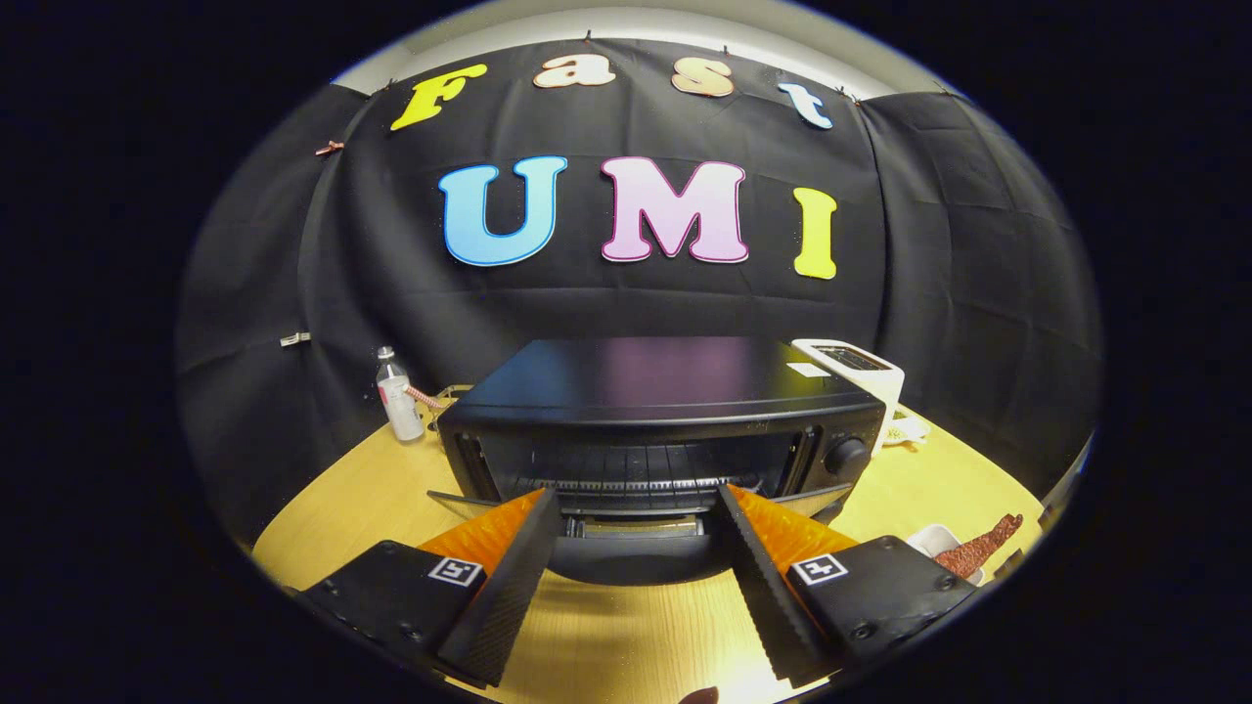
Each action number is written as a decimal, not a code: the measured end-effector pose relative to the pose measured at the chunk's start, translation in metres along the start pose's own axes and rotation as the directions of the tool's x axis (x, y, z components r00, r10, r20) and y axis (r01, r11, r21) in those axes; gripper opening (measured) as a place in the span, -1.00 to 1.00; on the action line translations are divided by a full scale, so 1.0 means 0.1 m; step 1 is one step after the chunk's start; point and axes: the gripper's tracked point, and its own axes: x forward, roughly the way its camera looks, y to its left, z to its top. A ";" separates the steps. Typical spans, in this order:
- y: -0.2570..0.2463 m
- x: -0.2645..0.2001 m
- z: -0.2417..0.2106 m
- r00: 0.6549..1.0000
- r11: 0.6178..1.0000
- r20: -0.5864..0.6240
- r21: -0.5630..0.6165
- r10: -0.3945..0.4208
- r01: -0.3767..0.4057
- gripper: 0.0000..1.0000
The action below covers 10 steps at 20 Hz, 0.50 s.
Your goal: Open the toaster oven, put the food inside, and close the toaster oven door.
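The toaster oven (pixel 665 430) stands at twelve o'clock with its door (pixel 636 548) dropped flat between the spread, empty fingers of the gripper (pixel 636 504). The food (pixel 978 548) waits in a white dish (pixel 934 538) at three o'clock, nearest the right finger.

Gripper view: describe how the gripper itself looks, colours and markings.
The gripper has two long black fingers with finely ribbed inner faces and glossy orange outer sides. Each sits on a black block fixed with screws and carrying a square black-and-white marker tag. The jaws stand apart, empty, in front of the open toaster oven.
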 end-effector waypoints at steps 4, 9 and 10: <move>0.00 -0.13 -0.15 1.000 1.000 -0.029 -0.012 0.007 -0.007 0.96; -0.01 -0.28 -0.36 0.997 1.000 -0.071 -0.019 0.014 -0.015 0.97; -0.01 -0.30 -0.39 0.997 1.000 -0.077 -0.022 0.015 -0.017 0.97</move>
